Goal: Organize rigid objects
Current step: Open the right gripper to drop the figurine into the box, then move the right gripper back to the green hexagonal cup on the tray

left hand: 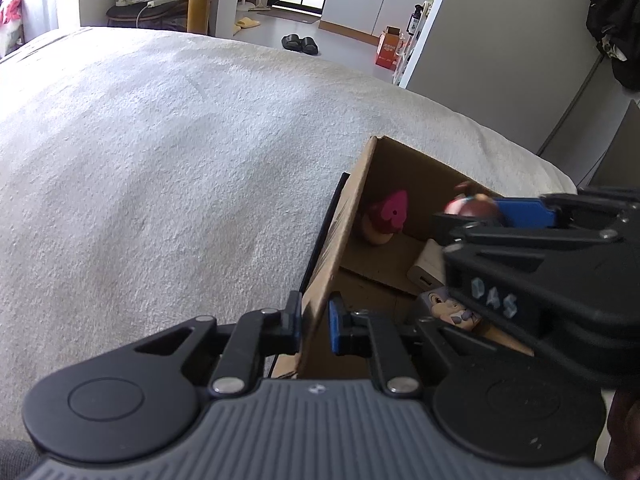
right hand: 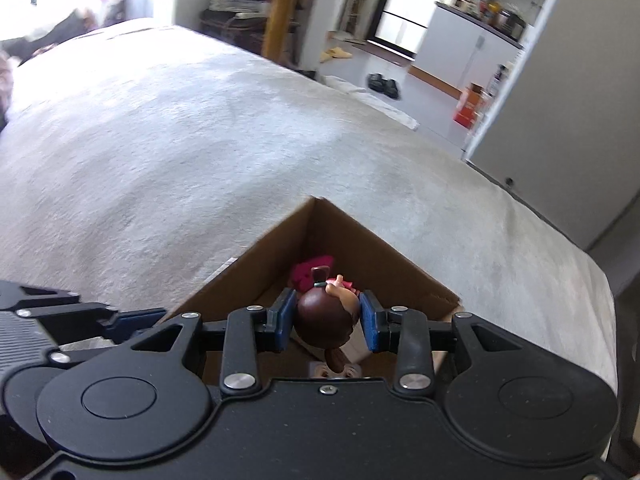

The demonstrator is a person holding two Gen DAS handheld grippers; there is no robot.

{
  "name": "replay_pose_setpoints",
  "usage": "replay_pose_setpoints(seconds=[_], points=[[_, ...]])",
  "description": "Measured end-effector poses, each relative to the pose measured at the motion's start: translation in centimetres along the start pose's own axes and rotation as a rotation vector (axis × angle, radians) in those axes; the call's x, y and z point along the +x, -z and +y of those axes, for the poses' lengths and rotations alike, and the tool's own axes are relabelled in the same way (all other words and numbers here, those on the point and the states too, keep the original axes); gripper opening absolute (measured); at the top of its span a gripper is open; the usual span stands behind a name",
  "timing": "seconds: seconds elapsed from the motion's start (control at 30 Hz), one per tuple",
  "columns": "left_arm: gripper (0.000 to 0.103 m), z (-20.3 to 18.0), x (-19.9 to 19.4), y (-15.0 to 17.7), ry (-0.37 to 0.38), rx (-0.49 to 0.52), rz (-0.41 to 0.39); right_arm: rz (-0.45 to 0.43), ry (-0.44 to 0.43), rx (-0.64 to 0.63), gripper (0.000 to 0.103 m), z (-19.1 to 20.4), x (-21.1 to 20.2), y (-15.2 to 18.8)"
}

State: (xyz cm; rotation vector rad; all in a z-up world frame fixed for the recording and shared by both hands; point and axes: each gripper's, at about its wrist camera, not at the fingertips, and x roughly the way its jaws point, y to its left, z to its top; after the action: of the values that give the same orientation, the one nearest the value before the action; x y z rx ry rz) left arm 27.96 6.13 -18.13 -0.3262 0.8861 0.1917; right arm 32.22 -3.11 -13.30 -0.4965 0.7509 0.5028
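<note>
**Q:** While both tools sit at the cardboard box [right hand: 384,264], which step of the tidying is in hand?

**A:** Placement, as I judge it. In the right wrist view the right gripper [right hand: 327,322] is clenched on a small doll figure [right hand: 326,314]: both blue pads press the sides of its brown-haired head, low in the centre of the frame. The figure hangs over the open box, not yet resting on the floor of it.

**Q:** And the other tool?

**A:** In the left wrist view the left gripper [left hand: 316,326] is pinched on the near wall of the box [left hand: 340,240], one pad outside the cardboard and one inside, low in the centre of the frame. It appears to steady the box on the pale bedcover [left hand: 160,160].

**Q:** What lies in the box already?

**A:** A pink-topped toy [left hand: 386,216] stands in the far corner, a white block with a port [left hand: 426,268] lies to the right of it, and another figure's face [left hand: 450,308] shows lower right, partly hidden under the right tool.

**Q:** What does the next move call for?

**A:** Probably lowering the doll figure into a free patch of floor, between the pink-topped toy and the white block, then parting the jaws. The left grip should hold until then, since thin cardboard may shift on soft cloth.
</note>
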Motion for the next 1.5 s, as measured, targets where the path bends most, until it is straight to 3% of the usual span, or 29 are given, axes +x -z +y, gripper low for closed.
replay_pose_setpoints(seconds=[0.1, 0.17, 0.63, 0.77, 0.93, 1.03, 1.2, 1.5], points=[[0.012, 0.0, 0.0, 0.0, 0.001, 0.0, 0.0, -0.012, 0.005, -0.056, 0.041, 0.9, -0.3, -0.4], [0.012, 0.0, 0.0, -0.1, 0.001, -0.001, -0.001, -0.028, 0.029, -0.089, 0.056, 1.1, -0.6, -0.6], [0.013, -0.3, -0.4, -0.1, -0.005, 0.02, -0.015, -0.008, 0.122, -0.087, 0.063, -0.8, -1.9, 1.8], [0.02, -1.3, -0.5, -0.1, -0.031, 0.069, -0.019, -0.006, 0.153, -0.052, 0.076, -1.2, -3.0, 3.0], [0.046, -2.8, -1.1, 0.2, -0.042, 0.14, -0.045, -0.034, 0.169, 0.066, 0.084, -2.9, -5.1, 5.2], [0.056, -3.6, -1.6, 0.4, -0.069, 0.175, -0.058, -0.053, 0.185, 0.126, 0.093, -4.1, -6.1, 6.6], [0.064, -4.9, -2.2, 0.6, -0.081, 0.219, -0.067, -0.08, 0.224, 0.192, 0.103, -6.1, -7.2, 8.3], [0.07, -8.1, -3.0, 1.3, -0.119, 0.319, -0.076, -0.119, 0.192, 0.316, 0.103, -9.1, -8.0, 10.9]])
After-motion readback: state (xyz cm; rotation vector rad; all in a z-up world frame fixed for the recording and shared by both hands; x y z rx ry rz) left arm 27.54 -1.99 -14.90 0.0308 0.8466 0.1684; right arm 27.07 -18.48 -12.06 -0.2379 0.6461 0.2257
